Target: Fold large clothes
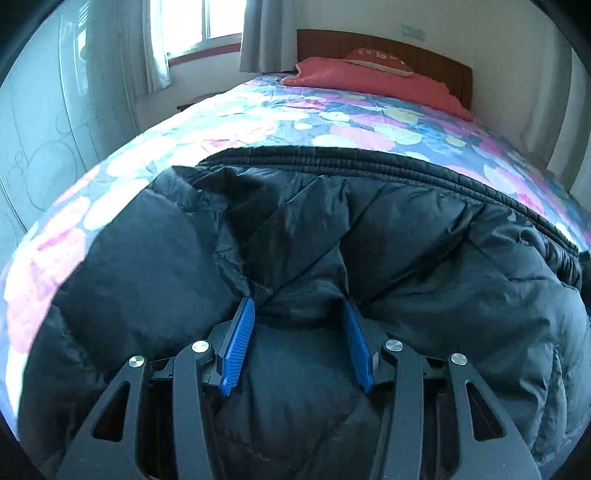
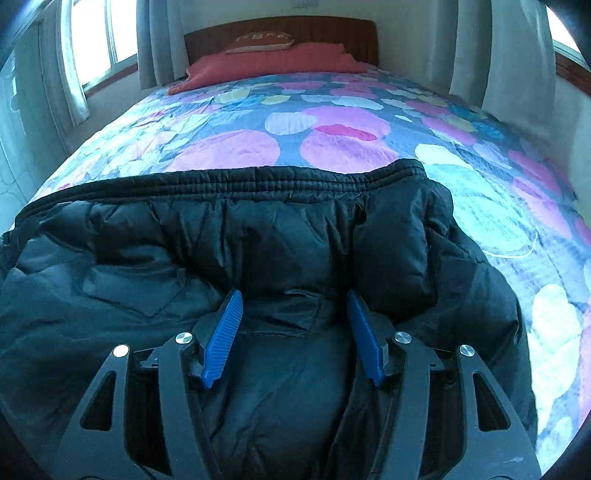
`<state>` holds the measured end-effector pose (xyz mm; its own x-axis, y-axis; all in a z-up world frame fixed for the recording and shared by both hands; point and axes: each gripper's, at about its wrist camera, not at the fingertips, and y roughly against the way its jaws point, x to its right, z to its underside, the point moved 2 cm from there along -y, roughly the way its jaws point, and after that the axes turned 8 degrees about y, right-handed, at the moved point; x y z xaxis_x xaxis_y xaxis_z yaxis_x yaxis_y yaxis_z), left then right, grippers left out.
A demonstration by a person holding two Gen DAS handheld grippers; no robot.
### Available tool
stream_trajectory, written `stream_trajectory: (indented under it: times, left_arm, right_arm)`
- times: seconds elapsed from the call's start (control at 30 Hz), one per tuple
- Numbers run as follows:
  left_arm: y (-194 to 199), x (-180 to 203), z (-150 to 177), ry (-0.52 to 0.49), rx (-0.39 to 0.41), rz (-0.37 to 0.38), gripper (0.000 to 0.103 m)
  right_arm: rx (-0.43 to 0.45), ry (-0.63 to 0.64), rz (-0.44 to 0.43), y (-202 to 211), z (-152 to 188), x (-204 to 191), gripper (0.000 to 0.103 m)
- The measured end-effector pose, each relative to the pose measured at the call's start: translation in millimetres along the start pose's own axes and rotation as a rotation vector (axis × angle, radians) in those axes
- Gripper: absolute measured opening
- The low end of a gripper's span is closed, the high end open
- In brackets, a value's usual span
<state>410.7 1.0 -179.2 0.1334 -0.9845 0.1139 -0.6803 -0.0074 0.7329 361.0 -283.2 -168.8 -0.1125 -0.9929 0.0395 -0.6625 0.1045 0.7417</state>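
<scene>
A black puffer jacket (image 1: 388, 240) lies spread on the bed, its elastic hem (image 1: 351, 162) toward the headboard. It also fills the lower right wrist view (image 2: 258, 240), hem (image 2: 240, 184) across the middle. My left gripper (image 1: 298, 301) is open, its blue fingers (image 1: 240, 339) resting on the jacket with a bulge of fabric between them. My right gripper (image 2: 293, 295) is open too, its blue fingers (image 2: 223, 332) on the jacket near its right side, fabric lying between them.
The bed has a floral quilt (image 2: 332, 140) of pink and blue circles. A red pillow (image 2: 273, 62) and a small cushion (image 2: 258, 40) lie by the wooden headboard (image 1: 424, 59). Curtains and a window (image 1: 207, 22) stand at left, a wardrobe (image 1: 48, 110) further left.
</scene>
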Motion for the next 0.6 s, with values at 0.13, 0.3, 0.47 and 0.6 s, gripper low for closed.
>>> stream_trajectory:
  times: [0.13,0.3,0.47,0.6]
  left_arm:
    - [0,6,2,-0.031,0.009,-0.036,0.049]
    - [19,0,-1,-0.036,-0.014,-0.014,0.057]
    - [64,-36,5,0.026,0.023,0.017,0.066]
    - [103,-81,17,0.145,0.066,0.029,0.073]
  right_arm:
    - [0.002,0.001,0.005,0,-1,-1,0.057]
    - [-0.009,-0.021,-0.006,28,-1,5,0.063]
    - [0.023,-0.071,0.003,71,17,27,0.07]
    - [0.014,-0.121,0.047,100,41,56,0.078]
